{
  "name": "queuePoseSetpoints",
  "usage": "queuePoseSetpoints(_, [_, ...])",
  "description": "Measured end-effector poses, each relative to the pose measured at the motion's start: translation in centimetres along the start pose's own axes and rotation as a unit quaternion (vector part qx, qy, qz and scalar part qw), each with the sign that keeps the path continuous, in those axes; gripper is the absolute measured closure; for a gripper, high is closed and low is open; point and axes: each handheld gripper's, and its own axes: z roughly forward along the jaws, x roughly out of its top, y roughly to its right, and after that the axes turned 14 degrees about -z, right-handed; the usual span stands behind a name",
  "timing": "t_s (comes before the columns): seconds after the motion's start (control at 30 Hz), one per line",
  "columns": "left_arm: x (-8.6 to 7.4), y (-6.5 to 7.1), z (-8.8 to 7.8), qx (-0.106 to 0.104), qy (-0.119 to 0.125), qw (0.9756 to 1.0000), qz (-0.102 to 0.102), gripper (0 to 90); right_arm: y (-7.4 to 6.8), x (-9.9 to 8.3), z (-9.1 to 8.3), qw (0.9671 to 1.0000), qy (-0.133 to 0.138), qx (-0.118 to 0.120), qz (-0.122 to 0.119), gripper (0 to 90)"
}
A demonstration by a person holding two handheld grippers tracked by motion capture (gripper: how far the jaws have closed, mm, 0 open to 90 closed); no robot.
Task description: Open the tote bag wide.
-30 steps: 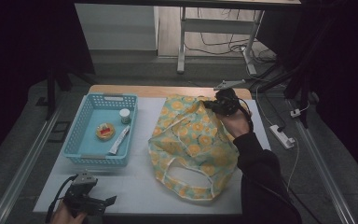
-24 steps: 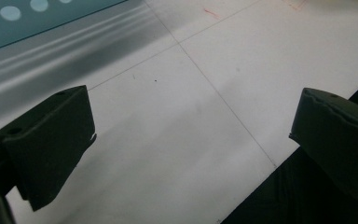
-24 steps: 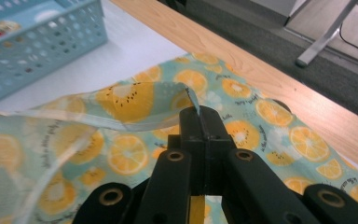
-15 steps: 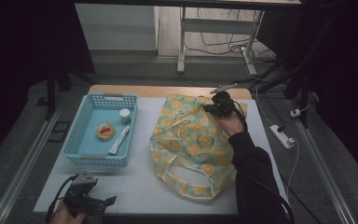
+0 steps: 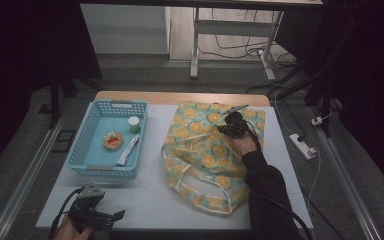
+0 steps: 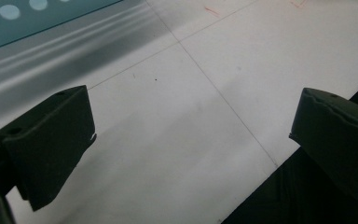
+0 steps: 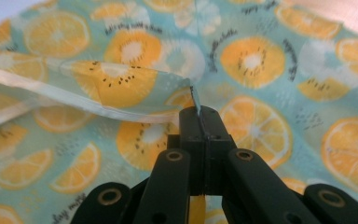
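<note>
A teal cloth bag point(image 5: 205, 150) printed with orange slices lies spread across the middle right of the white table; its handles point toward the near edge. My right gripper point(image 5: 229, 128) is over the bag's far part, shut on a pinched fold of the bag's fabric point(image 7: 135, 88), which rises from the jaw tips point(image 7: 200, 114). My left gripper point(image 5: 111, 218) rests at the table's near left edge, open, its two black fingers point(image 6: 51, 140) wide apart over bare white tabletop point(image 6: 191, 93) with nothing between them.
A light blue basket point(image 5: 87, 162) stands on the left, holding a small white cup point(image 5: 134, 123), a round orange item point(image 5: 112, 140) and a white packet point(image 5: 128, 150). A power strip point(image 5: 302, 146) lies off the table's right side. The basket's wall point(image 6: 37, 18) sits just beyond the left gripper.
My right gripper has drawn slightly back toward the person with the bag's fabric in it, shifting the bag's far part. The left gripper has stayed put.
</note>
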Motion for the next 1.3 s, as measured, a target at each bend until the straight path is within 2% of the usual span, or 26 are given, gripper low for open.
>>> queuePoseSetpoints(0.13, [0.0, 0.0, 0.0, 0.0, 0.0, 1.0, 0.0, 0.0, 0.0, -0.7, 0.4, 1.0, -0.005, 0.001, 0.003, 89.3])
queuePoseSetpoints(0.3, [0.0, 0.0, 0.0, 0.001, -0.001, 1.0, 0.001, 0.0, 0.1, -1.1, 0.2, 0.9999, 0.003, -0.001, 0.016, 82.0])
queuePoseSetpoints(0.33, [0.0, 0.0, 0.0, 0.002, -0.001, 1.0, 0.0, 0.0, 0.2, -1.0, -0.2, 0.9998, 0.009, -0.006, 0.018, 76.7])
queuePoseSetpoints(0.37, [0.0, 0.0, 0.0, 0.002, -0.002, 1.0, 0.0, 0.0, 0.2, -1.0, -0.2, 0.9998, 0.009, -0.006, 0.018, 76.7])
queuePoseSetpoints(0.4, [0.0, 0.0, 0.0, 0.002, -0.002, 1.0, 0.001, 0.0, 0.2, -0.9, -0.7, 0.9996, 0.017, -0.004, 0.023, 71.5])
queuePoseSetpoints(0.53, [0.0, 0.1, 0.0, 0.003, -0.002, 1.0, 0.001, 0.0, -0.1, -0.7, -1.7, 0.9994, 0.029, -0.001, 0.022, 60.8])
queuePoseSetpoints(0.63, [0.0, 0.1, 0.1, 0.004, -0.001, 1.0, 0.002, 0.0, -0.4, -0.6, -2.2, 0.9992, 0.033, 0.003, 0.021, 56.6])
queuePoseSetpoints(0.67, [0.0, 0.1, 0.1, 0.004, -0.002, 1.0, 0.002, 0.0, -0.8, -0.6, -2.7, 0.9992, 0.035, 0.009, 0.018, 50.9])
queuePoseSetpoints(0.8, [0.0, 0.1, 0.1, 0.005, -0.002, 1.0, 0.002, 0.0, -1.5, -0.6, -3.3, 0.9992, 0.037, 0.007, 0.009, 44.5])
queuePoseSetpoints(0.93, [0.0, 0.1, 0.1, 0.005, -0.002, 1.0, 0.002, 0.0, -2.5, -0.5, -4.2, 0.9983, 0.051, 0.027, 0.012, 35.5])
queuePoseSetpoints(1.0, [0.0, 0.1, 0.1, 0.006, -0.003, 1.0, 0.002, 0.0, -3.1, -0.4, -4.6, 0.9979, 0.051, 0.039, 0.007, 29.3])
queuePoseSetpoints(1.17, [0.0, 0.2, 0.1, 0.007, -0.003, 1.0, 0.002, 0.0, -5.0, -0.2, -5.4, 0.9976, 0.049, 0.047, -0.014, 13.5])
queuePoseSetpoints(1.2, [0.0, 0.2, 0.1, 0.007, -0.003, 1.0, 0.002, 0.0, -5.6, -0.2, -5.6, 0.9974, 0.046, 0.052, -0.016, 7.7])
queuePoseSetpoints(1.3, [0.0, 0.2, 0.1, 0.007, -0.003, 1.0, 0.003, 0.0, -6.2, -0.3, -5.7, 0.9974, 0.045, 0.053, -0.018, 3.0])
